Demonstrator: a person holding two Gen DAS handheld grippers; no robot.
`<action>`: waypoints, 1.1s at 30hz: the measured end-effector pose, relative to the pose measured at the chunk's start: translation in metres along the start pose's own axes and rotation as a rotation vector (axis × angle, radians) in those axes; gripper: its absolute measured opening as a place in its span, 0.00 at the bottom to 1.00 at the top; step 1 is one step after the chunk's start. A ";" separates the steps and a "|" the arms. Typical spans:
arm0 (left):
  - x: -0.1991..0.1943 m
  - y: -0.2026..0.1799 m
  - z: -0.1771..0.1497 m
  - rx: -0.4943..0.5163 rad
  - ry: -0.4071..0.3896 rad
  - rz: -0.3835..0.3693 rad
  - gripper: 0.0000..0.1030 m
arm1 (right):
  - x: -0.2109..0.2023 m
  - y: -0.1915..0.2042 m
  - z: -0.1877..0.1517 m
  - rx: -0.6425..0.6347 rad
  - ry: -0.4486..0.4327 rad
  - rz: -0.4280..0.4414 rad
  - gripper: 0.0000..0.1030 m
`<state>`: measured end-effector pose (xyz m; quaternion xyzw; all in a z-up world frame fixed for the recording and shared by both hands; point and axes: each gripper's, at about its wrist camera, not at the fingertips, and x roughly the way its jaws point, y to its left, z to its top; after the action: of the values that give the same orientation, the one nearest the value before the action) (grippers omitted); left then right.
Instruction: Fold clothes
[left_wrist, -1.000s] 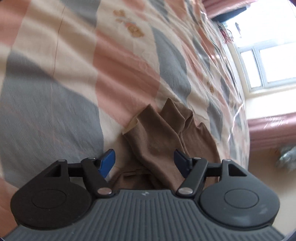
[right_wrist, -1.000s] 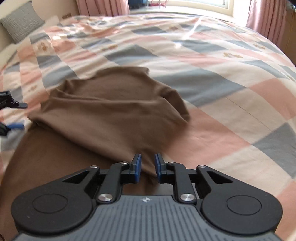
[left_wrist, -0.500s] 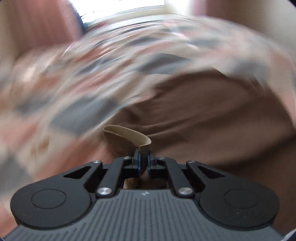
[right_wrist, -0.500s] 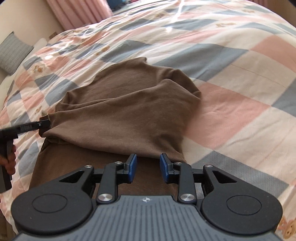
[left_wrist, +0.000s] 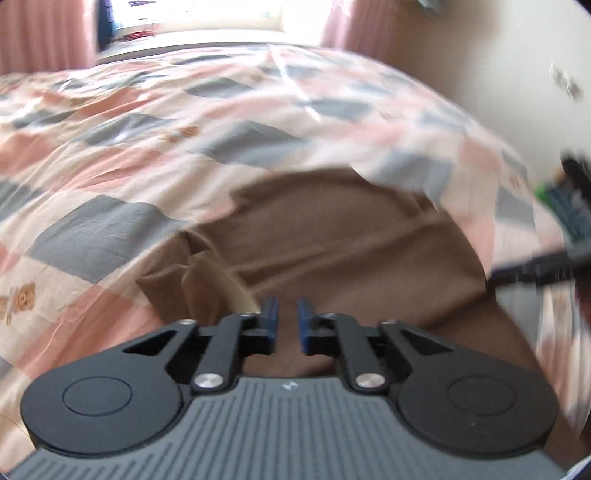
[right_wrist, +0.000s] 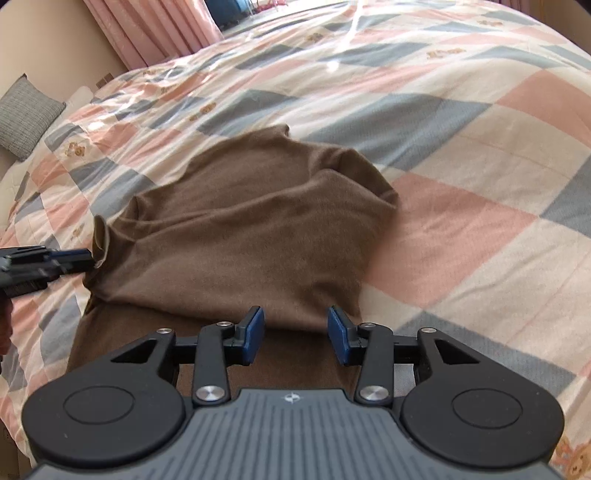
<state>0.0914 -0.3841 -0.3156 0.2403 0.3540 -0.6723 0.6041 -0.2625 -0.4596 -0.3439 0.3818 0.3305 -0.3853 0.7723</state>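
A brown garment (right_wrist: 251, 229) lies on the bed with its upper part folded back over the lower part. My left gripper (left_wrist: 287, 321) is shut on a curled edge of that garment (left_wrist: 229, 288). In the right wrist view the left gripper (right_wrist: 86, 256) reaches in from the left edge and pinches the garment's left corner, which is slightly raised. My right gripper (right_wrist: 295, 332) hovers over the fold's near edge; its jaws are opening. Cloth lies beneath the gap, and the pads do not press on it. At the right edge of the left wrist view, the right gripper (left_wrist: 535, 273) is only a blur.
A quilt (right_wrist: 461, 203) checked in pink, grey and cream covers the whole bed. A grey pillow (right_wrist: 26, 114) rests at the far left. Pink curtains (right_wrist: 155, 29) and a bright window (left_wrist: 203, 14) stand beyond the bed, with a pale wall (left_wrist: 480, 74) to the right.
The left gripper went from wide open to shut on the garment's edge, rolled over and rose with it. The right jaws spread apart over the fold while that hand stayed about where it was.
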 end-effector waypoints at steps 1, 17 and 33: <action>0.006 0.008 0.001 -0.049 0.002 0.003 0.03 | 0.002 0.003 0.002 -0.006 -0.005 0.006 0.41; -0.025 0.099 -0.081 -0.942 -0.024 0.007 0.19 | 0.033 0.092 0.017 -0.321 -0.005 0.086 0.40; 0.010 0.014 -0.043 0.144 -0.037 0.148 0.02 | 0.160 0.134 0.022 0.231 0.181 0.406 0.10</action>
<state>0.0988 -0.3575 -0.3532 0.2962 0.2748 -0.6538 0.6398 -0.0665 -0.4779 -0.4173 0.5592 0.2686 -0.2216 0.7524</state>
